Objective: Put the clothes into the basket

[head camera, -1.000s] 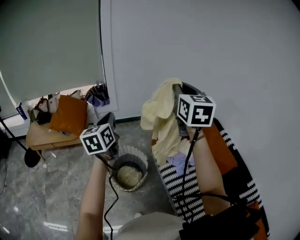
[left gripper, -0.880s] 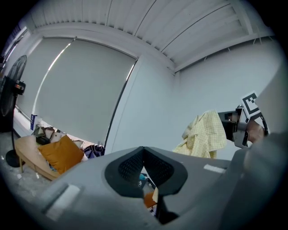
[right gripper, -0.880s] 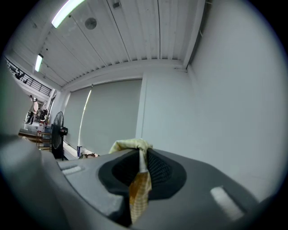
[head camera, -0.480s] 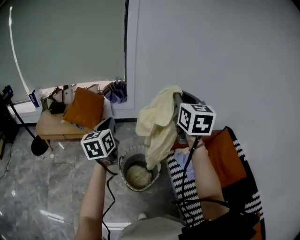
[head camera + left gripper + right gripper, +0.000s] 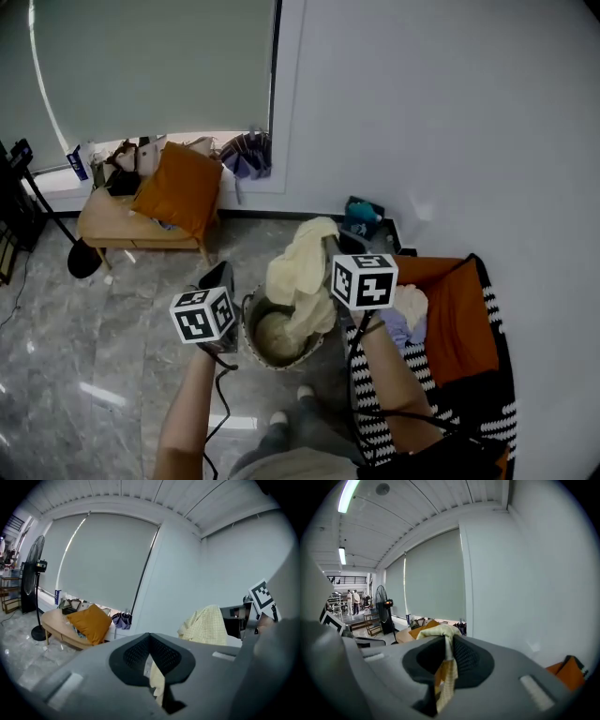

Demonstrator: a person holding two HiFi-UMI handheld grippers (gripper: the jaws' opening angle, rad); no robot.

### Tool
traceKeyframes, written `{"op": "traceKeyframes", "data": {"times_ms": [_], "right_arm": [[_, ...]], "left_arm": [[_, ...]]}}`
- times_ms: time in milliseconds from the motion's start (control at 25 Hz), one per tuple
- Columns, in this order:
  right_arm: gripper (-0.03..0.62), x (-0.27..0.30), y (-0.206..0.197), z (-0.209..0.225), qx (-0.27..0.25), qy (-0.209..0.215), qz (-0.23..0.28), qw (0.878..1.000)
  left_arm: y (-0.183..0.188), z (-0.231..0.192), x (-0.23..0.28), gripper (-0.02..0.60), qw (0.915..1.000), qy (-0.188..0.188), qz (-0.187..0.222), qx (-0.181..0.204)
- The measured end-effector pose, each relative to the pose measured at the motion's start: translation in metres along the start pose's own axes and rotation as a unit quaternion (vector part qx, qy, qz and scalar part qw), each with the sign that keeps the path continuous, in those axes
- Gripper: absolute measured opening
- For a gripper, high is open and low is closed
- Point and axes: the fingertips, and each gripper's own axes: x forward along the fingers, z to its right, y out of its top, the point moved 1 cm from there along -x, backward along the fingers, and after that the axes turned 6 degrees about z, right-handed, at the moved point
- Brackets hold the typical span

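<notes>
A round woven basket (image 5: 250,317) stands on the grey floor with a beige garment (image 5: 272,337) lying in it. My right gripper (image 5: 327,246) is shut on a pale yellow checked garment (image 5: 302,267), which hangs down with its lower end reaching over the basket's right rim. In the right gripper view the cloth (image 5: 446,680) is pinched between the pads of the right gripper (image 5: 448,642). My left gripper (image 5: 222,274) hovers just left of the basket, jaws shut and holding nothing. The left gripper view shows its tips (image 5: 150,636) meeting and the yellow garment (image 5: 204,626) hanging beyond.
More clothes (image 5: 405,314) lie on a black-and-white striped cover (image 5: 375,394) with an orange cloth (image 5: 459,323) at the right wall. A low wooden bench (image 5: 103,225) with an orange cushion (image 5: 180,190) stands by the window. A fan's base (image 5: 82,259) sits left.
Both grippers have come down. The yellow garment has sunk from well above the basket until its lower end hangs at the basket's rim. The left gripper has dropped beside the basket.
</notes>
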Motion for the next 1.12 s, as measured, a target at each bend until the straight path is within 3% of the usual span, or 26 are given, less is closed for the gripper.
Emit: {"op": "traceKeyframes", "data": {"times_ms": [480, 880, 1120], "right_arm": [[0.046, 0.057, -0.143, -0.011, 0.012, 0.057, -0.122, 0.991], [0.046, 0.095, -0.274, -0.026, 0.038, 0.099, -0.225, 0.969], [0.046, 0.105, -0.333, -0.033, 0.051, 0.110, -0.264, 0.957]], "left_arm": [[-0.131, -0.017, 0.027, -0.006, 0.9929, 0.043, -0.098, -0.052], [-0.211, -0.052, 0.035, -0.006, 0.9797, 0.099, -0.155, -0.079], [-0.248, -0.059, 0.046, -0.006, 0.9726, 0.112, -0.180, -0.094]]}}
